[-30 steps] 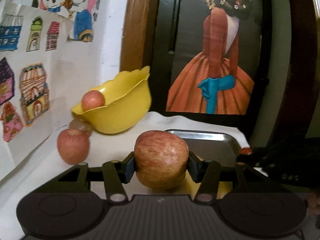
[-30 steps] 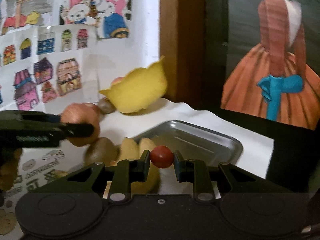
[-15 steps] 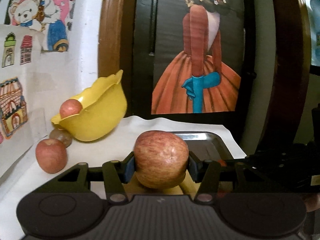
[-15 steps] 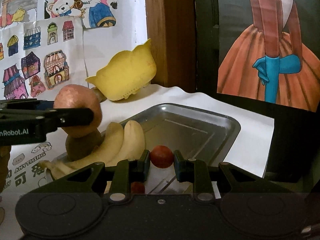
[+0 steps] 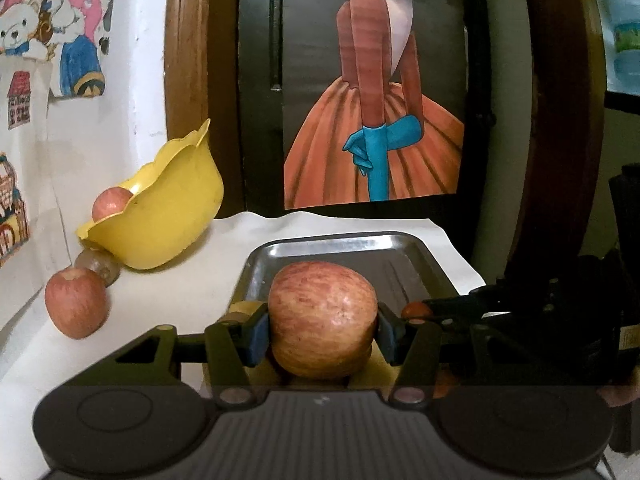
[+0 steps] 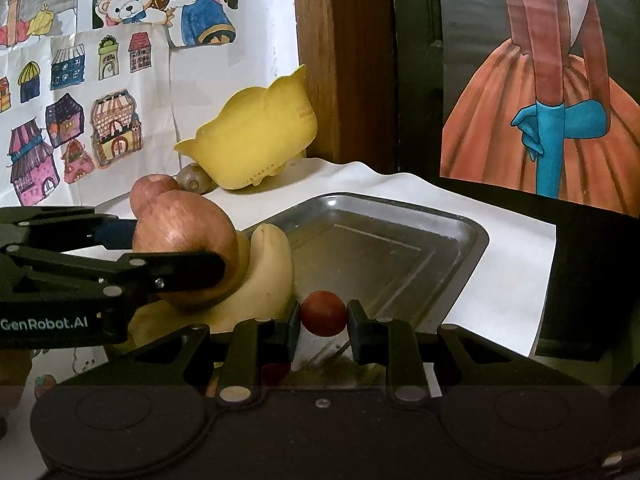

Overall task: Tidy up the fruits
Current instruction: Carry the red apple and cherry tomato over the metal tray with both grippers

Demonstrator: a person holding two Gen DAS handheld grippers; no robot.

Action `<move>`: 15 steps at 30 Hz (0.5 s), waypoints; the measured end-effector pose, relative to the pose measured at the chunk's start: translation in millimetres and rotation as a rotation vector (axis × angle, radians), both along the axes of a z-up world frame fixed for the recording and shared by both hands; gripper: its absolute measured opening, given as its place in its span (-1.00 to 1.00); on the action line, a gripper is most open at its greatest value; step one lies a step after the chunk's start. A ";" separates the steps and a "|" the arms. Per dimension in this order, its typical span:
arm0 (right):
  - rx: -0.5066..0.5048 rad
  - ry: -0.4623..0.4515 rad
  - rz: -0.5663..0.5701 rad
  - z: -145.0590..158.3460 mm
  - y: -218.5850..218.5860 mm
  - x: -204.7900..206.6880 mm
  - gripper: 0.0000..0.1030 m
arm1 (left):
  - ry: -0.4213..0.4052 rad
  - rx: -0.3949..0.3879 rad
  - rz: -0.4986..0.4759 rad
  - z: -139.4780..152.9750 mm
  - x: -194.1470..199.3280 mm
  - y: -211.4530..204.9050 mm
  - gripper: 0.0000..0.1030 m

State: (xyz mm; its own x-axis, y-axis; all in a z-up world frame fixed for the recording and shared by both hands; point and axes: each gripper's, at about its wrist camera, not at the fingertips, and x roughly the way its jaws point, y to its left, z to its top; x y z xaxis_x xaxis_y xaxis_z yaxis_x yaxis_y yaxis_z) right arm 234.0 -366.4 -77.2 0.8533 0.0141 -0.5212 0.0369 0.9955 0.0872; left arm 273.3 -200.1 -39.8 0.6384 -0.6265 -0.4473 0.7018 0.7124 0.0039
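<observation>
Our left claw (image 5: 322,330) pinches a large red-yellow apple (image 5: 322,320) above the near-left edge of the shallow steel tray (image 6: 460,228), over the yellow bananas (image 6: 264,280). Our right claw (image 6: 323,316) pinches a small red tomato (image 6: 323,313); the tray's far half lies bare.

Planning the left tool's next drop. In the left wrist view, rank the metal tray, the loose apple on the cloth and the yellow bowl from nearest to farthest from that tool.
1. metal tray, directly ahead of the left tool.
2. loose apple, on the cloth, ahead-left.
3. yellow bowl, tilted, far left by the wall.
</observation>
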 end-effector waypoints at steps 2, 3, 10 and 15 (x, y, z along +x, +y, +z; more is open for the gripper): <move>0.003 0.002 -0.001 -1.4 0.2 -0.2 -0.48 | -0.005 0.005 0.000 -0.1 -0.6 -0.1 0.11; 0.004 0.003 0.000 -1.9 0.2 -0.6 -0.48 | -0.007 0.006 -0.001 -0.3 -1.1 -0.3 0.11; -0.007 0.009 -0.007 -5.9 0.5 -4.4 -0.45 | -0.026 0.018 -0.007 -1.7 -5.0 -0.9 0.12; -0.015 0.003 -0.012 -5.5 1.2 -8.2 -0.40 | -0.033 0.024 -0.010 -1.8 -7.2 -1.3 0.13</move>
State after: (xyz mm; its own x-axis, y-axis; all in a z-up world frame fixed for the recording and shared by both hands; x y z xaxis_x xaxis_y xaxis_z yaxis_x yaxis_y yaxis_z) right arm 225.8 -365.2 -82.7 0.8520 -0.0040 -0.5236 0.0492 0.9962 0.0724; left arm 266.1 -201.4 -41.6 0.6469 -0.6218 -0.4415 0.7079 0.7050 0.0442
